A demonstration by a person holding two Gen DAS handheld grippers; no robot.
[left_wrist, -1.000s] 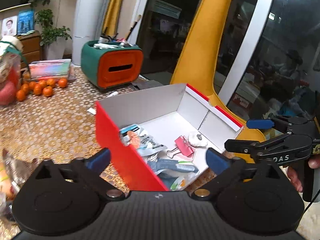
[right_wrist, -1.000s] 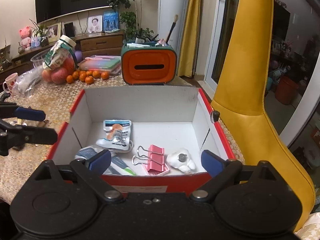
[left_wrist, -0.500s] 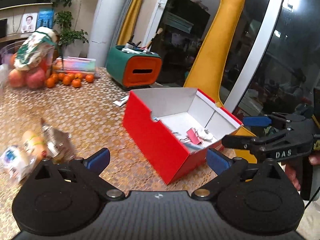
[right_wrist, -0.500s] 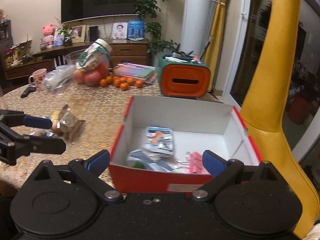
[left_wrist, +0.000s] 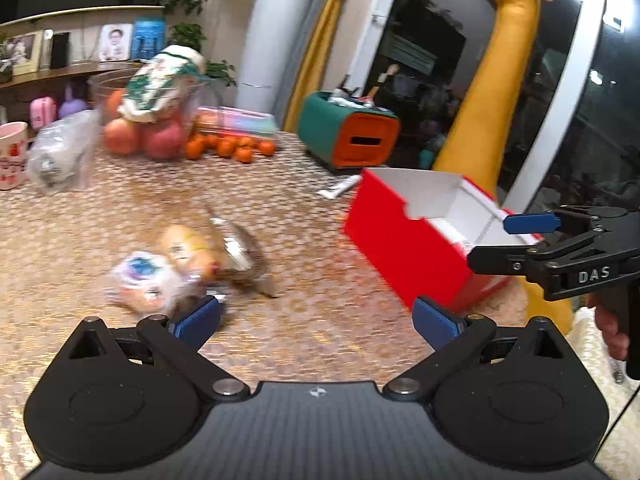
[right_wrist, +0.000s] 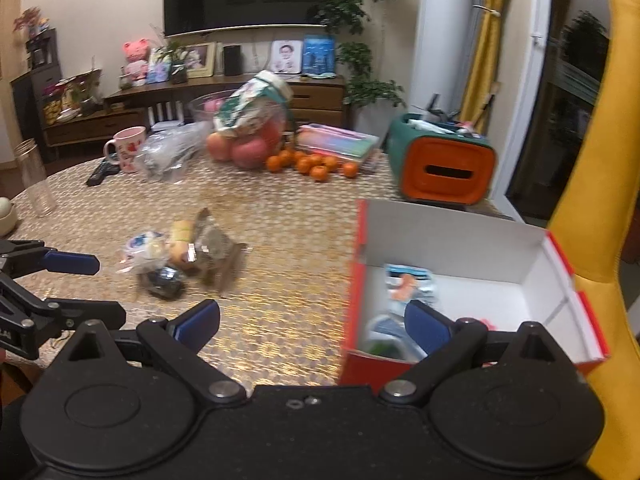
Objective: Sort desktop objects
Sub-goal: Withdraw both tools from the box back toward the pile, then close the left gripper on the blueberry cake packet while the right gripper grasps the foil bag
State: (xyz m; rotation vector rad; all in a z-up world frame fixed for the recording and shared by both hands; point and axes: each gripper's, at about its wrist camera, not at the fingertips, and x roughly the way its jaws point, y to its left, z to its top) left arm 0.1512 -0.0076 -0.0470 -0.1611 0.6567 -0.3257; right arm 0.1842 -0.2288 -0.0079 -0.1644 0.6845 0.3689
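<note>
The left gripper (left_wrist: pixel 316 316) is spread wide and holds nothing, its blue-padded fingers (left_wrist: pixel 198 318) hanging above the patterned gold desk (left_wrist: pixel 304 240), with the left finger just in front of a small heap of wrapped snack packets (left_wrist: pixel 180 268). The right gripper (right_wrist: pixel 314 322) is likewise wide apart and empty; its right finger is over the near wall of the red box (right_wrist: pixel 472 280), its left finger over bare desk. Each gripper shows in the other's view: the right one (left_wrist: pixel 520 242) reaches in from the right edge of the left wrist view, held by a hand (left_wrist: pixel 610 328), and the left one (right_wrist: pixel 68 284) reaches in from the left edge of the right wrist view. The red box, white inside, sits toward the right edge of the desk with its lid off and already holds several small items, among them a blue-and-white packet (right_wrist: pixel 410 284); the others are blurred. The snack packets lie in the middle of the desk, well apart from the box, blurred by motion. Toward the far edge stand a green and orange holder (right_wrist: pixel 440 168), a row of small oranges (right_wrist: pixel 312 164), a bowl of apples (right_wrist: pixel 244 136), a clear plastic bag (right_wrist: pixel 168 152) and a pink mug (right_wrist: pixel 128 152). A yellow giraffe figure (left_wrist: pixel 492 92) stands beyond the right edge of the desk.
</note>
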